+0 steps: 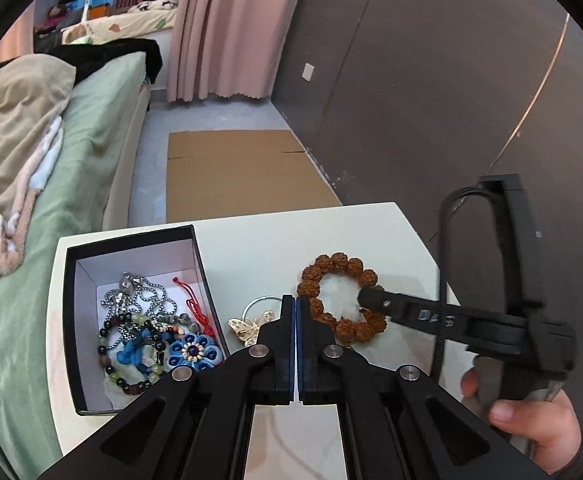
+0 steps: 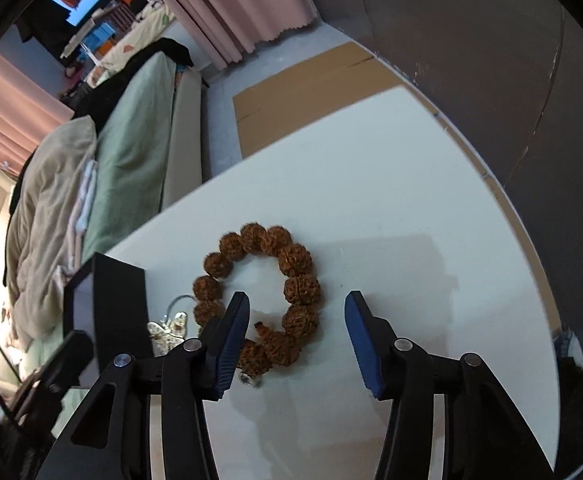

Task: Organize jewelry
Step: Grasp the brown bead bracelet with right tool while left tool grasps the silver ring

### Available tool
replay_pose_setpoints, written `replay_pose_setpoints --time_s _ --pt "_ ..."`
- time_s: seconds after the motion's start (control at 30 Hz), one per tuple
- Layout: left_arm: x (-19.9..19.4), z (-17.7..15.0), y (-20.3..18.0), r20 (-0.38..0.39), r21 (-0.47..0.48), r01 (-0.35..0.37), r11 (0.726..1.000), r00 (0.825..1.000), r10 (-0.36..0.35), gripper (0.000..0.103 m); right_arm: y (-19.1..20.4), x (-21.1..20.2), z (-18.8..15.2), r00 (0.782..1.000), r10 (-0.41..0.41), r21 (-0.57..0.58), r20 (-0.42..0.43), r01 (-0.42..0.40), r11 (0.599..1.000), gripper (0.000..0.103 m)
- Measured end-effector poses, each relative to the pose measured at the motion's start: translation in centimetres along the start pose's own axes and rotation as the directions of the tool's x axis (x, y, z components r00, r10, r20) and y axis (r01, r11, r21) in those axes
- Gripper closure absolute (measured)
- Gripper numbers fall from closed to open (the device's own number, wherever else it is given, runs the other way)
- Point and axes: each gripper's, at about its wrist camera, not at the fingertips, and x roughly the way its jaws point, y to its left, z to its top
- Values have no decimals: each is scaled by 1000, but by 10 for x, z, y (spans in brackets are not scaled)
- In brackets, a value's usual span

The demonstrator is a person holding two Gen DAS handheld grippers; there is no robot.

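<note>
While box [image 1: 207, 268] holds beaded bracelets [image 1: 131, 344] | left claw [image 1: 295, 304] clenched empty | right claw [image 2: 297, 312] released

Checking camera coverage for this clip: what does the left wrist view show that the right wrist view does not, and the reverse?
Only the left wrist view shows inside the box: chain necklace, beaded bracelets, blue flower piece. It also shows the shut left hand-held gripper and the hand holding the right one.

Only the right wrist view shows the right hand-held gripper open, with one finger over the bracelet's near beads.

Both share the brown bracelet, butterfly piece, white table and bed.
</note>
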Motion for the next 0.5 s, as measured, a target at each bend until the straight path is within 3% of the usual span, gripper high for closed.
replay_pose_setpoints --time_s 0.13,0.23,0.5 --pt "-2 0 2 3 4 -16 1000 1000 16 103 4 0 -1 998 -57 -38 21 58 998 63" --pt "-5 2 6 6 -20 -5 1000 1000 5 103 9 1 -4 991 -131 -100 31 133 986 83" --pt "2 -2 -1 -44 -19 26 999 999 -27 103 -24 -21 -2 996 -77 -2 40 77 997 84"
